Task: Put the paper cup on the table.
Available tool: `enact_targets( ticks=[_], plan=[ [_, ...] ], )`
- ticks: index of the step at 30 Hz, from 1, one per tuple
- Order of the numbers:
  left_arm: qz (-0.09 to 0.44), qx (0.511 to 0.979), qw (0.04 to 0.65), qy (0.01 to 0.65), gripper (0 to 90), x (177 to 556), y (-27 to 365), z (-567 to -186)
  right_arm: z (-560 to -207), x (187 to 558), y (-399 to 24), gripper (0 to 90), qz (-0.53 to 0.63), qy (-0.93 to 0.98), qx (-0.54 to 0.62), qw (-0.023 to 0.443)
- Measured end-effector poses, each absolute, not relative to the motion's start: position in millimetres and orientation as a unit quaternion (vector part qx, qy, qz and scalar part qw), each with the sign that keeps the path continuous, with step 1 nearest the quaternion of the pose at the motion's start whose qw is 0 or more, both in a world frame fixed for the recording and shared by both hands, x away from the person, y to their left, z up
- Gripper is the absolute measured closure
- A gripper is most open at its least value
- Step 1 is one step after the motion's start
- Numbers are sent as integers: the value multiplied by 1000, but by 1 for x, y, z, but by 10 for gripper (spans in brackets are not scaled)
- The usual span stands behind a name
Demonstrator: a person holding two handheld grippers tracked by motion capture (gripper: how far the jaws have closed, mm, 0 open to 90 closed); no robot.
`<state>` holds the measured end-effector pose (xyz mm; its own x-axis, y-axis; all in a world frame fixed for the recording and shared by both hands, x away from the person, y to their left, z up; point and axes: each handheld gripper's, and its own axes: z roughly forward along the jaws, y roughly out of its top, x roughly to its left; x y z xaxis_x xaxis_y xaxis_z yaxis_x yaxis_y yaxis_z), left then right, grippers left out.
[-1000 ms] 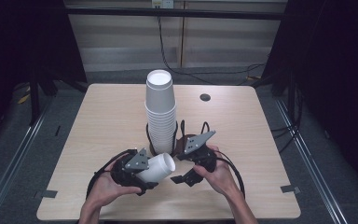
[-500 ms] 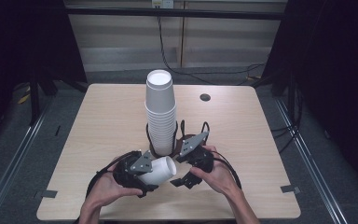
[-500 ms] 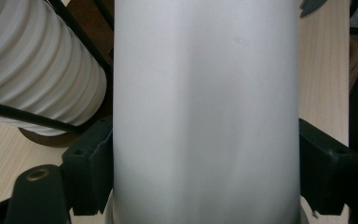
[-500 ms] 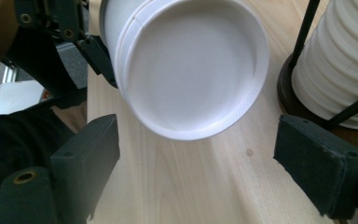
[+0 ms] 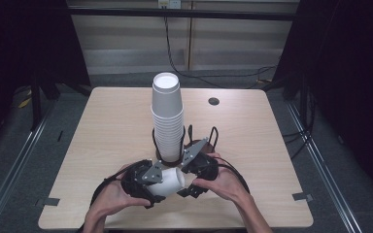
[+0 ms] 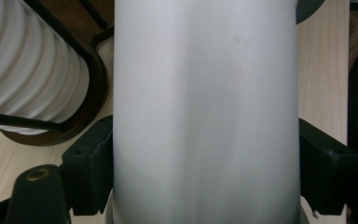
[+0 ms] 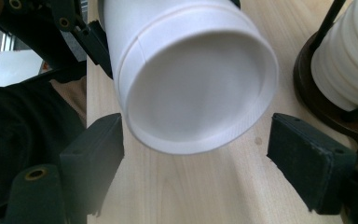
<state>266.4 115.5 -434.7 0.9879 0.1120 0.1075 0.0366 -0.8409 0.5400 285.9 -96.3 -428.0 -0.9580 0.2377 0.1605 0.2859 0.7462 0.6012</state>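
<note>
Both hands are down near the front edge of the light wooden bench [image 5: 102, 126], about the middle of it. The left gripper [image 5: 143, 180] has a single white paper cup [image 5: 167, 182] lying on its side, and its fingers [image 6: 86, 163] are clamped on the cup's wall, one on each side. In the left gripper view the cup's smooth white side runs straight up between the two black pads, both pressed against it.

The right gripper [image 5: 194, 179] sits just beside the cup, facing it from the other side. Its fingers [image 7: 307, 163] are spread wide apart, and in the right gripper view the closed bottom of the cup points at the camera, hanging between the two pads without touching either.

Right behind the hands, toward the middle of the bench, there's a tall stack of upside-down white paper cups [image 5: 167, 116] standing in a black wire holder with a dark round base [image 5: 161, 156]. The stack is upright and near the grippers. You can see its ribbed rims at the edge of both gripper views.

Further back, near the far edge on the right half, there's a small dark round hole [image 5: 213, 101] in the bench top.
</note>
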Motion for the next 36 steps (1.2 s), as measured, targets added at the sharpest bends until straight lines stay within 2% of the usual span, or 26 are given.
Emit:
enact_targets(
  ticks=[25, 27, 35, 36],
  plan=[
    [61, 965, 255, 1, 192, 262, 101, -438, -430, 289, -83, 198, -310, -940, -116, 82],
    [59, 961, 268, 15, 191, 260, 99, -440, -430, 289, -83, 199, -306, -940, -122, 89],
    [75, 965, 251, -3, 191, 261, 102, -436, -431, 287, -81, 212, -305, -939, -128, 89],
    [65, 961, 268, 11, 191, 259, 102, -438, -431, 287, -80, 210, -309, -938, -127, 87]
  ],
)
